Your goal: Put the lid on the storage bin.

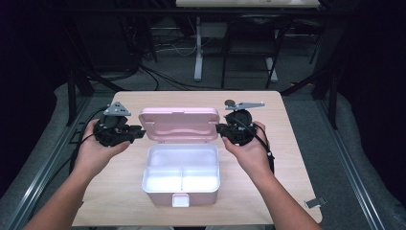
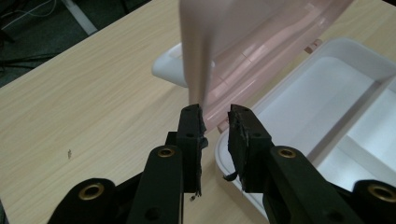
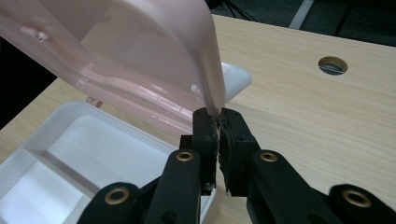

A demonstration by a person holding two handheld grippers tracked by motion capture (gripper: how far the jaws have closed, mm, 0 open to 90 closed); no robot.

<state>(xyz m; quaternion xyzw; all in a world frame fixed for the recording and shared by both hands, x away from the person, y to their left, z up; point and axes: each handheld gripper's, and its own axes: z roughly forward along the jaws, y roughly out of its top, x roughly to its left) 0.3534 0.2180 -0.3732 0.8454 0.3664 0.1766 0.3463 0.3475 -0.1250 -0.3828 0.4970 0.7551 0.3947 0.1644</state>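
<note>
Wooden table (image 1: 119, 191): right gripper (image 3: 218, 116) pinching pink lid (image 1: 178, 123) edge; left gripper (image 2: 215, 114) spread, seemingly grazing the lid.

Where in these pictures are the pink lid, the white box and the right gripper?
pink lid (image 1: 178, 123), high view, on the middle of its inner face.
white box (image 1: 148, 178), high view, on its left wall.
right gripper (image 3: 218, 122), right gripper view, between the tips of its jaws.
</note>
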